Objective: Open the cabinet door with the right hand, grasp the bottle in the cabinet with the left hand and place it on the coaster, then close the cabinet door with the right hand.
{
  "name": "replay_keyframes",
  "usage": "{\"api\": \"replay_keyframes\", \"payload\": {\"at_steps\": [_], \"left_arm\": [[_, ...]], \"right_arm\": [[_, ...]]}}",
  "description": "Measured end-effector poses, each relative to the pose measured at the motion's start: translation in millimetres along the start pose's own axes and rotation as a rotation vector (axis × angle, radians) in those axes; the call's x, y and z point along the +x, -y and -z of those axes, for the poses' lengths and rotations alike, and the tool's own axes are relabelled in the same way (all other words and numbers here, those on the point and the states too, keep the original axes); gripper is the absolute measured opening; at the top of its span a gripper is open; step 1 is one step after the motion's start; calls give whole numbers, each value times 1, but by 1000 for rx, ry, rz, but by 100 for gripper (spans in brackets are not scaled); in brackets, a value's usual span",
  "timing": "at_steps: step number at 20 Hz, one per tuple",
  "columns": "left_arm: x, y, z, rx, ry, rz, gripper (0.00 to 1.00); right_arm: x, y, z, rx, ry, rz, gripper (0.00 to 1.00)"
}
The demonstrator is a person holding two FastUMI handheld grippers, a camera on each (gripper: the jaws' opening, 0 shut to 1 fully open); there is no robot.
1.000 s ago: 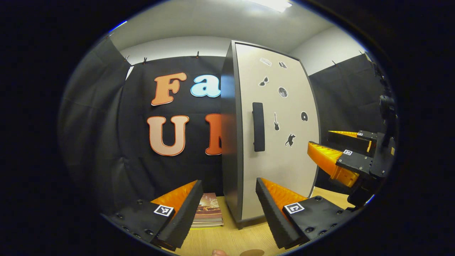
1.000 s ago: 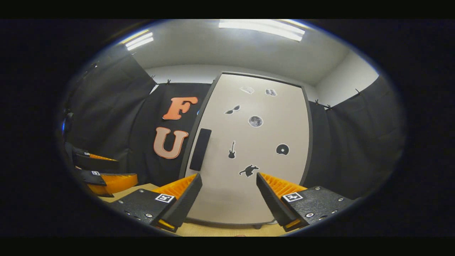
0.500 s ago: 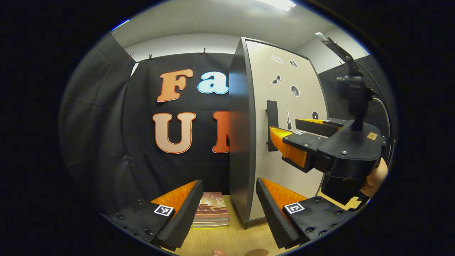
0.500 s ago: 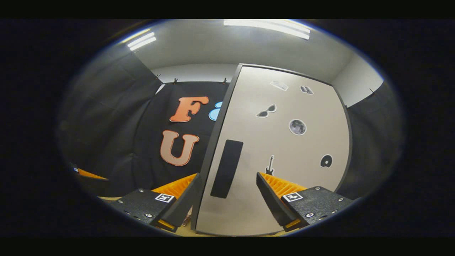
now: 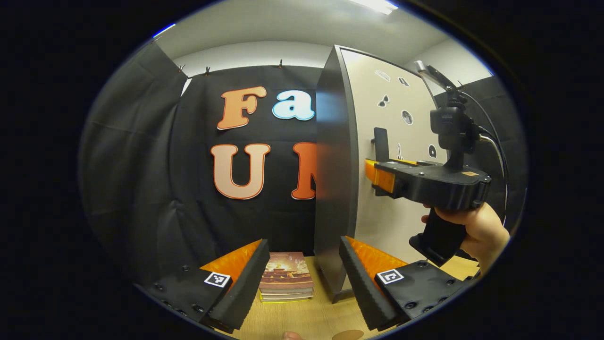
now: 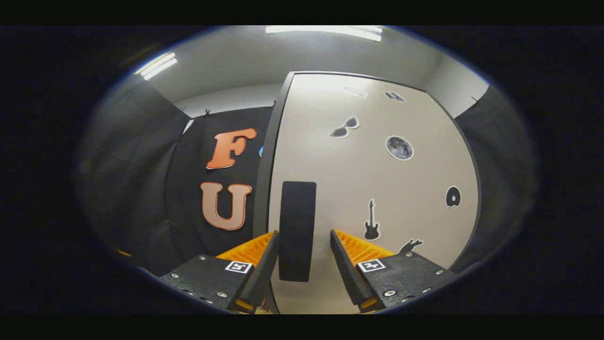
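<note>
The cabinet [image 5: 335, 165] stands on the wooden table with its pale stickered door [image 6: 377, 179] closed, hiding whatever is inside. My right gripper [image 6: 304, 232] straddles the door's black vertical handle [image 6: 297, 212]. Its left finger lies against the handle and a narrow gap stays at the right finger. In the left gripper view a hand [image 5: 476, 231] holds the right gripper [image 5: 373, 172] level at the handle [image 5: 380, 137]. My left gripper [image 5: 303, 240] is open and holds nothing, low beside the cabinet's dark side. A brown disc, the coaster [image 5: 348, 335], peeks in at the bottom edge.
A short stack of books [image 5: 285, 276] lies on the wooden table [image 5: 302, 316] just left of the cabinet's foot, between my left gripper's fingers in the left gripper view. Black cloth walls close off the back and both sides.
The right gripper has moved in from the right to the door handle, and its fingers have narrowed around it. The left gripper has shifted slightly, staying open.
</note>
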State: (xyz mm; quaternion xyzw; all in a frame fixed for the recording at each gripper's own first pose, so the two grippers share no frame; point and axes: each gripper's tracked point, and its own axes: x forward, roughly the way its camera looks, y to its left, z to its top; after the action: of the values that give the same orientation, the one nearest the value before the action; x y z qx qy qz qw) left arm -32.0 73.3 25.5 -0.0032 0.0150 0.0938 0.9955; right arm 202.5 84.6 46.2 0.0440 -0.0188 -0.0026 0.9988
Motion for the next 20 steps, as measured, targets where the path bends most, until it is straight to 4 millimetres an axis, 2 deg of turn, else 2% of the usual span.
{"api": "replay_keyframes", "payload": {"at_steps": [1,4,6,7,8,12,14,15,17,20], "left_arm": [[1,-1,1,0,-5,4,96],[5,-4,0,7,-4,16,97],[4,-6,1,12,-4,29,97],[3,-8,3,12,-4,34,96],[2,-8,2,13,-1,35,96],[-3,-23,3,6,1,-10,95],[-1,-27,3,1,-6,-29,95],[-1,-27,3,-1,-9,-33,95],[-3,-25,2,-1,-14,-42,95],[-9,-22,-4,11,-6,-70,95]], "right_arm": [[-2,-3,0,15,-3,-4,61],[-1,-7,0,39,-17,17,36],[-2,-7,1,75,-42,38,32],[-2,-6,1,92,-50,45,27],[-1,-6,1,104,-57,51,27],[-7,-6,-1,116,-64,25,16],[-15,-7,-3,124,-71,4,19],[-22,-7,-5,128,-71,-4,17],[-43,-6,-9,133,-75,-17,19],[-78,8,-19,144,-75,-40,17]]}}
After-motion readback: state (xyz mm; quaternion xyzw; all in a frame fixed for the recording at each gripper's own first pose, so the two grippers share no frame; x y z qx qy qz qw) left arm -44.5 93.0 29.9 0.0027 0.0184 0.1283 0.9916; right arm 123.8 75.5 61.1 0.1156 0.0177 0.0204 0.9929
